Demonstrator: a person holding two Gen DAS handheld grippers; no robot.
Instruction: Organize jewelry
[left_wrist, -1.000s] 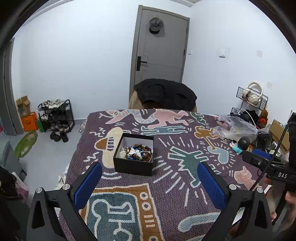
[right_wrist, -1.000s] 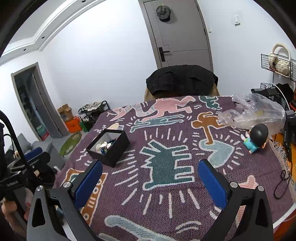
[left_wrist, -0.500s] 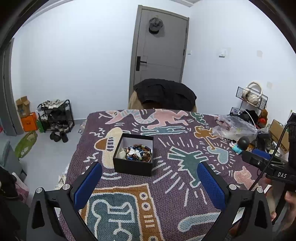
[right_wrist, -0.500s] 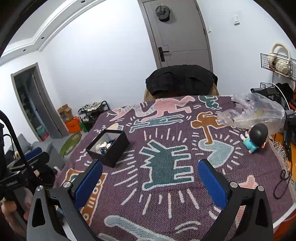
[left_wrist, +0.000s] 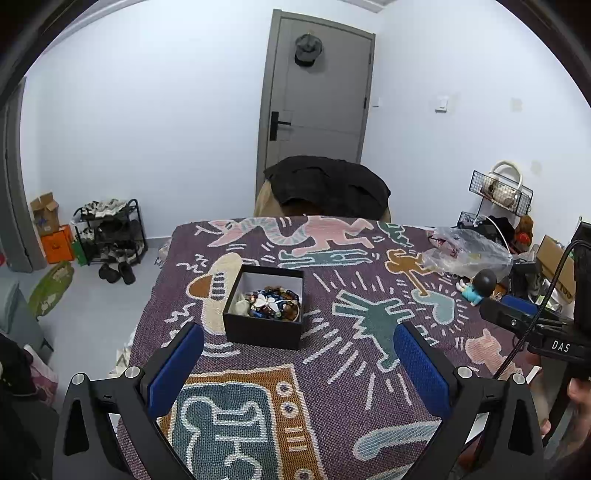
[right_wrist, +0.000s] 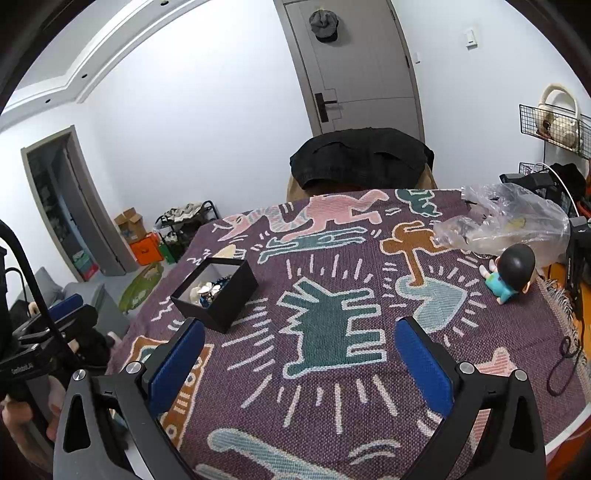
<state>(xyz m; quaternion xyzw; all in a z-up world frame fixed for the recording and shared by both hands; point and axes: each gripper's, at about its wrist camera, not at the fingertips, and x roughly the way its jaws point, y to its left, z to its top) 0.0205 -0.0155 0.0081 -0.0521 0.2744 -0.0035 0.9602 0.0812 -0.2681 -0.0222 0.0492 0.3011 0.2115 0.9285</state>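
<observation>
A small open black box (left_wrist: 263, 328) stands on the patterned purple cloth and holds a pile of mixed jewelry (left_wrist: 272, 301), beads and pale pieces. It also shows in the right wrist view (right_wrist: 216, 295), left of centre. My left gripper (left_wrist: 299, 365) is open and empty, hovering just in front of the box. My right gripper (right_wrist: 300, 363) is open and empty above the green figure on the cloth, to the right of the box.
A clear plastic bag (right_wrist: 506, 221) and a small doll with a black head (right_wrist: 511, 271) lie at the table's right side. A chair draped with a black garment (left_wrist: 328, 188) stands at the far edge. A black cable (right_wrist: 563, 354) hangs at the right edge.
</observation>
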